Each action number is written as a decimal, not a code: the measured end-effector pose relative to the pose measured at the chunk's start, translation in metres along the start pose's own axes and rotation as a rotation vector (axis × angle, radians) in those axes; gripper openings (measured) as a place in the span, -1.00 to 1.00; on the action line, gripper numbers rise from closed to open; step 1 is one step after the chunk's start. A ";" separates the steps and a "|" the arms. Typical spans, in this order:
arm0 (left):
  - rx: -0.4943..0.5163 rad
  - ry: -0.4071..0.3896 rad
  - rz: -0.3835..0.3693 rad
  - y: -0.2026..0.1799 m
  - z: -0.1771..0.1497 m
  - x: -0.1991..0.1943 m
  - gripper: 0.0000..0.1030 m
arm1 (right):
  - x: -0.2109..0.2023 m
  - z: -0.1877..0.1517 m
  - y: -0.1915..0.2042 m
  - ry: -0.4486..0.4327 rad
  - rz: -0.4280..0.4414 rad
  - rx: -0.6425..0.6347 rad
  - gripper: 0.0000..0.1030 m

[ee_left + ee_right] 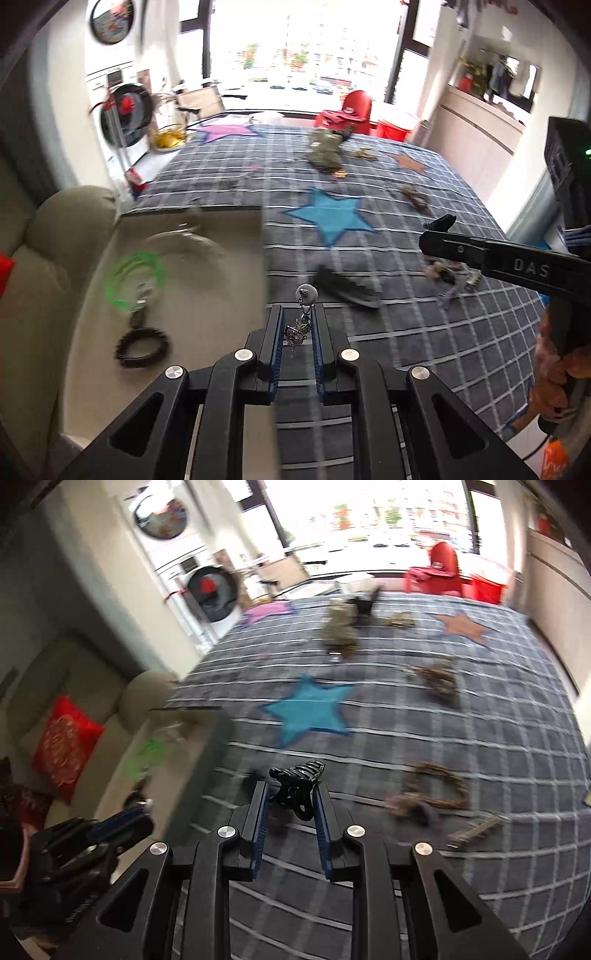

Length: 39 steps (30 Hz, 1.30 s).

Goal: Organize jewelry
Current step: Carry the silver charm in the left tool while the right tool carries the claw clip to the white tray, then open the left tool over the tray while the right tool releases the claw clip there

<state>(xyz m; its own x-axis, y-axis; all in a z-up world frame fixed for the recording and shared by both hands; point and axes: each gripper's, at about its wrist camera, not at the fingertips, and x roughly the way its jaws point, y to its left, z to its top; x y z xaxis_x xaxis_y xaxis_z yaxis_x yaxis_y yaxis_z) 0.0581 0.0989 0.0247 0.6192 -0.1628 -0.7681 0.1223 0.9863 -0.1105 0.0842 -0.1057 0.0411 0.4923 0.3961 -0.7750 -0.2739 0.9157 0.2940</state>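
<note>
Left wrist view: left gripper (297, 328) fingers pinching a silver charm earring (300, 325), up over the plaid bed (406, 314)
Right wrist view: right gripper (291, 805) fingers clamped on a black claw clip (297, 786), also above the bed

Left gripper (297, 324) around, seemingly, earring (300, 325)

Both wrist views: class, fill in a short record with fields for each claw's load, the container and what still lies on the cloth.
left claw: shut on silver chain earring with a pale bead
right claw: shut on black hair clip
container: clear box left of the claws, holding a green coil bracelet and a dark bracelet
surface: grey checked cloth with a blue star
left on the cloth: brown bead loop, further blurred pieces
</note>
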 end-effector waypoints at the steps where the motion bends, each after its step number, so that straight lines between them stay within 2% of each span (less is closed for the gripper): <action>1: -0.010 0.001 0.005 0.006 0.000 0.000 -0.68 | 0.004 0.003 0.009 0.006 0.010 -0.014 -0.49; 8: -0.095 0.039 0.060 0.059 0.003 0.019 -0.68 | 0.048 0.028 0.071 0.079 0.083 -0.098 -0.49; 14: -0.121 0.100 0.066 0.078 0.004 0.049 -0.68 | 0.097 0.048 0.098 0.153 0.096 -0.110 -0.49; 20: -0.122 0.135 0.071 0.084 0.007 0.070 -0.68 | 0.138 0.061 0.104 0.210 0.073 -0.094 -0.49; 28: -0.118 0.166 0.084 0.089 0.002 0.083 -0.68 | 0.175 0.061 0.104 0.278 0.050 -0.078 -0.49; 36: -0.095 0.157 0.102 0.086 0.001 0.082 -0.67 | 0.187 0.060 0.107 0.312 0.053 -0.080 -0.47; 39: -0.094 0.157 0.112 0.084 0.001 0.081 -0.67 | 0.187 0.061 0.107 0.317 0.070 -0.065 -0.34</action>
<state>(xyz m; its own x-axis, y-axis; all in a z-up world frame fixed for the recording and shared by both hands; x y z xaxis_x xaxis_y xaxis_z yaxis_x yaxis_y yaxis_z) 0.1187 0.1688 -0.0461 0.4955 -0.0530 -0.8670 -0.0178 0.9973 -0.0711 0.1977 0.0700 -0.0379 0.1916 0.4083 -0.8925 -0.3552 0.8766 0.3248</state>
